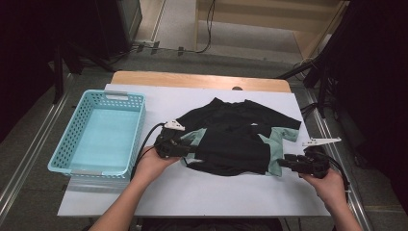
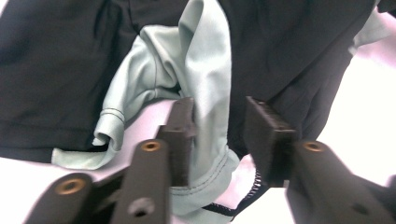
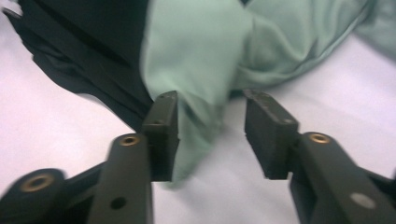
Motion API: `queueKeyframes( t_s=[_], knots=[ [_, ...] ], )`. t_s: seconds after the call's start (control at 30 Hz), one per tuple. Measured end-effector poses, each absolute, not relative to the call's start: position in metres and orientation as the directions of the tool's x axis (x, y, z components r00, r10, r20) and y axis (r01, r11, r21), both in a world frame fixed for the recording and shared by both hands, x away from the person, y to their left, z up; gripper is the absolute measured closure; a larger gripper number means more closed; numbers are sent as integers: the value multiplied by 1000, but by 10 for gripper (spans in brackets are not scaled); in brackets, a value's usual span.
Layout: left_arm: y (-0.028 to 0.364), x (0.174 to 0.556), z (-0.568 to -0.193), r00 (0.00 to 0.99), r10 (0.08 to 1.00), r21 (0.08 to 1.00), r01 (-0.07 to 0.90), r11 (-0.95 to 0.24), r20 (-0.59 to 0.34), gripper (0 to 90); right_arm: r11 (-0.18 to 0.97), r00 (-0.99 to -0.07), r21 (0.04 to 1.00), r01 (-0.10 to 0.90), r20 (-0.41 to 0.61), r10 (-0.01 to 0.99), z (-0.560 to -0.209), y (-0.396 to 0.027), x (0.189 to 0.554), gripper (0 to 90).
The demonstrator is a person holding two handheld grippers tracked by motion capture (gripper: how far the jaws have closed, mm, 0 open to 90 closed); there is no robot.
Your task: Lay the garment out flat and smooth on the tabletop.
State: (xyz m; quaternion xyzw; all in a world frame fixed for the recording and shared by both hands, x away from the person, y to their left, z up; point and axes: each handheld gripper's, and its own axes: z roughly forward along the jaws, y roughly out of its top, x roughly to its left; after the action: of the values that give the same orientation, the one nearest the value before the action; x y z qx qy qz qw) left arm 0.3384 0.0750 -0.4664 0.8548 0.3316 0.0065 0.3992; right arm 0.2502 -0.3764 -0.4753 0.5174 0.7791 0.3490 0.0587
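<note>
Now both grippers are sitting at the folded garment (image 1: 231, 139)

Left gripper (image 1: 179, 148) and right gripper (image 1: 285, 162) are both gaping (mint cloth lying loose between the jaws), nothing clamped.

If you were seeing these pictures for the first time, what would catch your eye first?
The black and mint-green garment lying partly folded in the middle of the white table stands out first. A left hand-held gripper and a right hand-held gripper flank it, jaws open at its green edges. An empty turquoise basket sits at the table's left.
</note>
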Motion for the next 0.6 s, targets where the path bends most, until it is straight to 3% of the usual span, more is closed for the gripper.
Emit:
queueKeyframes(
  t_s=[0.1,0.33,0.6],
  knots=[
    [77,336,-463,782,569,691,558,-460,-253,542,215,-473,645,734,258,842,-467,-376,243,465],
    [82,331,-458,782,573,691,556,-462,-247,423,241,-515,666,706,249,820,-458,-369,232,485],
    [88,329,-456,781,575,687,557,-467,-243,390,285,-561,667,689,240,792,-455,-355,225,516]
  ],
)
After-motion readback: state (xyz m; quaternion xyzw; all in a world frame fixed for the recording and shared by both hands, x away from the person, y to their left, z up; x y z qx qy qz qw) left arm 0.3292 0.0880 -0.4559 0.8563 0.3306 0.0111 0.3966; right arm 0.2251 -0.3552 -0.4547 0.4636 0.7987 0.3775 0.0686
